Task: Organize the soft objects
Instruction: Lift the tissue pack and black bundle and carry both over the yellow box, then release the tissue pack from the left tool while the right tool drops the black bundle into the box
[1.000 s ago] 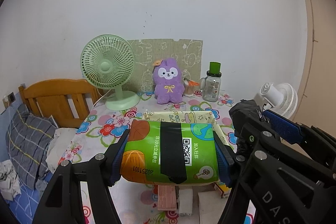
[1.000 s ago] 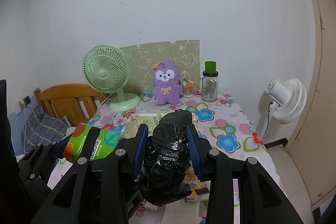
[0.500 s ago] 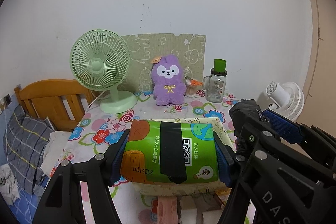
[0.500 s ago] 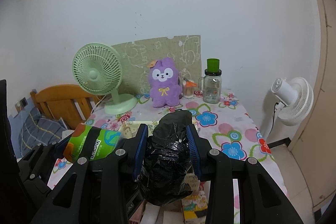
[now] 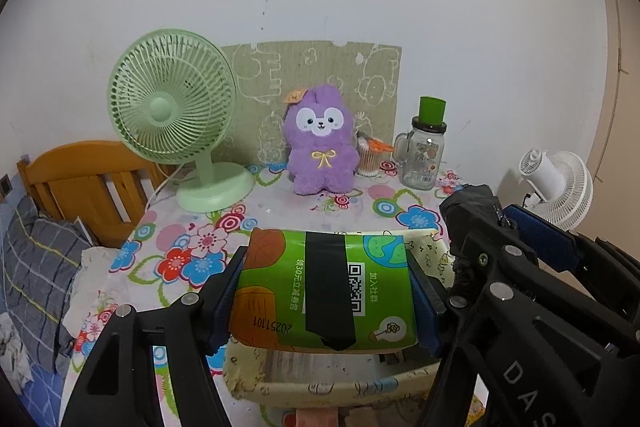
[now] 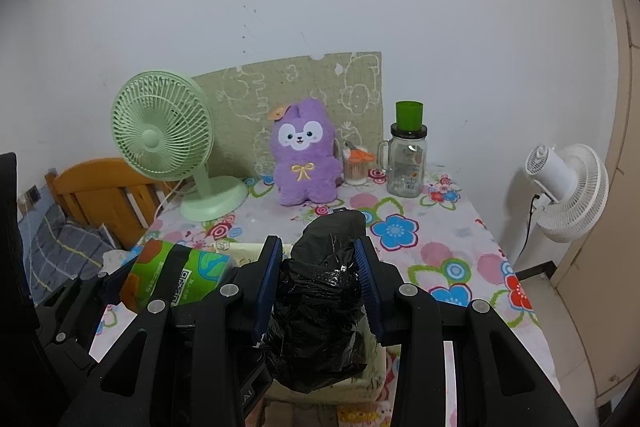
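Both tongs are loaded: our left gripper (image 5: 326,301) pinches a green tissue pack (image 5: 324,293) by its ends, our right gripper (image 6: 318,285) squeezes a black plastic bag (image 6: 320,307). We hold them over the near cloth bin (image 5: 340,389), probably to drop in.

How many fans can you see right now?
2. A pale green desk fan stands on the table's back left; a white fan stands off the table to its right. Others may be hidden.
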Available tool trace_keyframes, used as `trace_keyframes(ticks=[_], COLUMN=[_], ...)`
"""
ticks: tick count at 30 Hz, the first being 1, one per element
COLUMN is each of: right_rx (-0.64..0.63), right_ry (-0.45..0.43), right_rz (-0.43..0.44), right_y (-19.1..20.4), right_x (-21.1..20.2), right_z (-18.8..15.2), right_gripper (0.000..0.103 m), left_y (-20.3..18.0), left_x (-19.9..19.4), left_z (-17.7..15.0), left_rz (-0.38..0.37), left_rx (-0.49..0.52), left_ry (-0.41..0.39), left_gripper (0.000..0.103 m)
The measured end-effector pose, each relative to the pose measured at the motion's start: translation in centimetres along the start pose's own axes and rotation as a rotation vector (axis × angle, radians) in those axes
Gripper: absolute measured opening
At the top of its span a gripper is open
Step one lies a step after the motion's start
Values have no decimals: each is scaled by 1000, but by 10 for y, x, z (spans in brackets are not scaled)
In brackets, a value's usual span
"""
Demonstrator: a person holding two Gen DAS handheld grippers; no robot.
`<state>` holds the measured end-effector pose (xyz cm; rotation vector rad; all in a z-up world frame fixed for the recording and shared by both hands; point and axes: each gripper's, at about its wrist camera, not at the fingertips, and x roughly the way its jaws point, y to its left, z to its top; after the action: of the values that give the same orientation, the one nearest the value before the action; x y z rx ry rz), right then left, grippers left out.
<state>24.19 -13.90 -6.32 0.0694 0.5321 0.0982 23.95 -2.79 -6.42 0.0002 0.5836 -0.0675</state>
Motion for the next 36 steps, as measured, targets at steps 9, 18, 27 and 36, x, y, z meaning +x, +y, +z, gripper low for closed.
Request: trace_keyframes(ticks=[9, 18, 27, 36], right_rx=[-10, -13, -24, -34], right_ry=[41, 78, 117, 138], right_rz=[-4, 1, 32, 29], right_y=[-1, -1, 3, 6], right_x=[32, 58, 78, 84], right_z=[-4, -9, -15, -20], right_gripper=[41, 41, 41, 78], left_y=[7, 9, 13, 14], left_x=[41, 59, 67, 66], left_z=[-5, -17, -24, -25], left_rz=[-24, -3, -22, -41], left_rx=[-27, 15, 44, 39], left_ry=[90, 117, 137, 131], left_gripper=[76, 97, 101, 103])
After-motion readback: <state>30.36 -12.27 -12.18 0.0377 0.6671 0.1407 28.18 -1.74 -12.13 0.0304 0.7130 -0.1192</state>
